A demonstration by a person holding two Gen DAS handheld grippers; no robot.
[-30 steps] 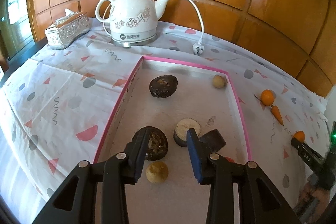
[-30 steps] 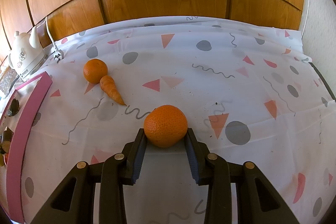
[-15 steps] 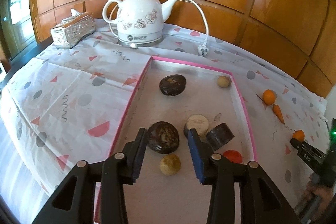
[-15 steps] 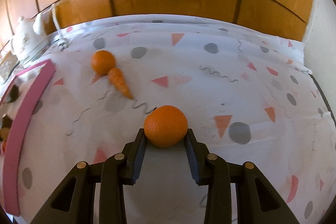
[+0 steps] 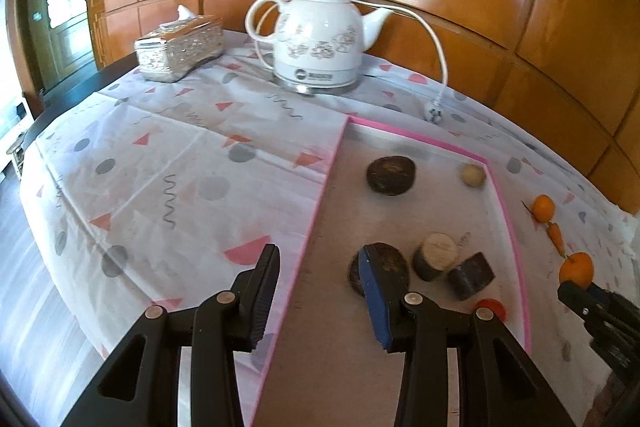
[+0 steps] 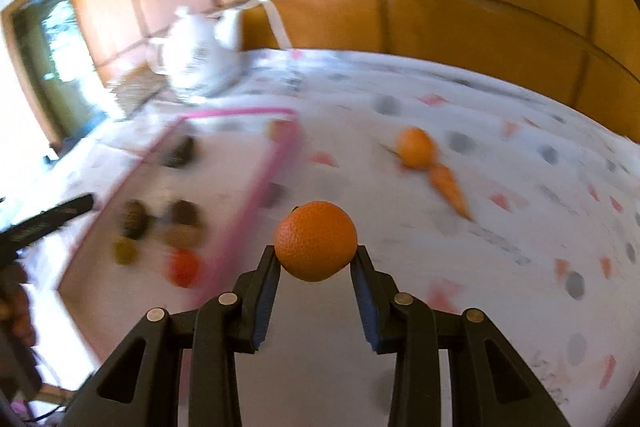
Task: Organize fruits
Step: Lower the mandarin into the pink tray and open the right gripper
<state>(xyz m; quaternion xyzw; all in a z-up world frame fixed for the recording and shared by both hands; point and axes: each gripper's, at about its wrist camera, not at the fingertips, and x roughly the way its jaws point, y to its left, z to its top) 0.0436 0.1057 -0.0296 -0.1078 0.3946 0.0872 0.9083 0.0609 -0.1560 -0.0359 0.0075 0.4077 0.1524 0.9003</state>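
My right gripper (image 6: 316,267) is shut on an orange (image 6: 315,241) and holds it above the tablecloth, right of the pink-rimmed tray (image 6: 244,211). It also shows in the left wrist view (image 5: 576,269). My left gripper (image 5: 318,281) is open and empty over the tray's left rim (image 5: 316,211). In the tray lie dark round fruits (image 5: 391,174), a cut pale one (image 5: 438,253), a small beige ball (image 5: 472,174) and a red fruit (image 5: 490,308). A second orange (image 6: 416,148) and a carrot (image 6: 448,187) lie on the cloth at right.
A white electric kettle (image 5: 320,39) with its cord and plug (image 5: 434,113) stands at the back. A silver tissue box (image 5: 180,47) is at the back left. Wooden wall panels close the far side. The table's left edge drops to the floor.
My right gripper has lifted the orange and swung left toward the tray; its view is blurred. My left gripper has drawn back and left, from over the tray's fruits to its left rim.
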